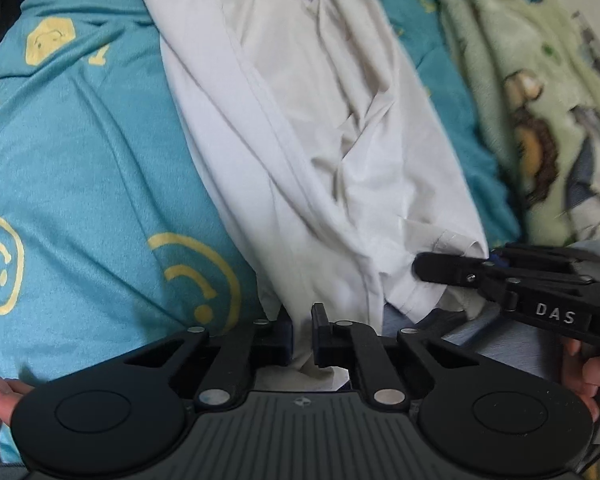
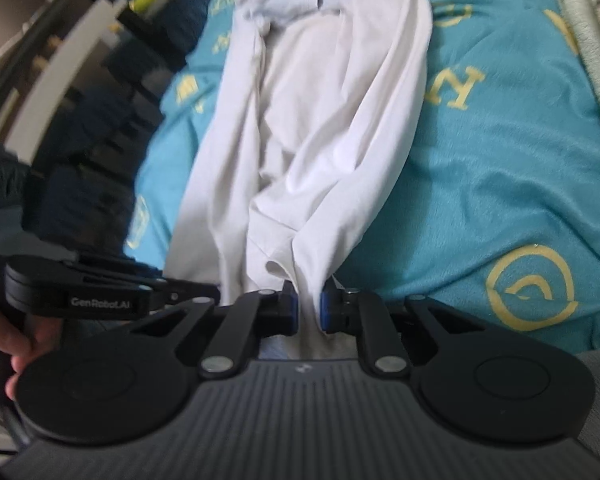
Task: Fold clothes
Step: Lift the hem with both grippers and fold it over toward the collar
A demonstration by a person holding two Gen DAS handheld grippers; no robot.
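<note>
White garment (image 1: 300, 128) lying rumpled lengthwise on the teal bedsheet (image 1: 92, 160), its near hem bunched toward both grippers, with a pale green printed blanket (image 1: 532, 92) just beyond the sheet's far side. Left gripper (image 1: 302, 336) pinched narrow on the garment's near edge, cloth caught between its fingers (image 1: 322, 334). Right gripper (image 2: 309, 306) likewise clamped on the hem close beside, white fabric squeezed between blue-padded fingers (image 2: 327, 306).

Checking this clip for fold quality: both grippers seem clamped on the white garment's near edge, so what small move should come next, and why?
Probably lift both ends together and carry them away toward the far end. The left gripper and right gripper are each shut on the near edge of the white garment, which lies bunched lengthwise on the teal sheet. An even lift should keep that edge taut.
</note>
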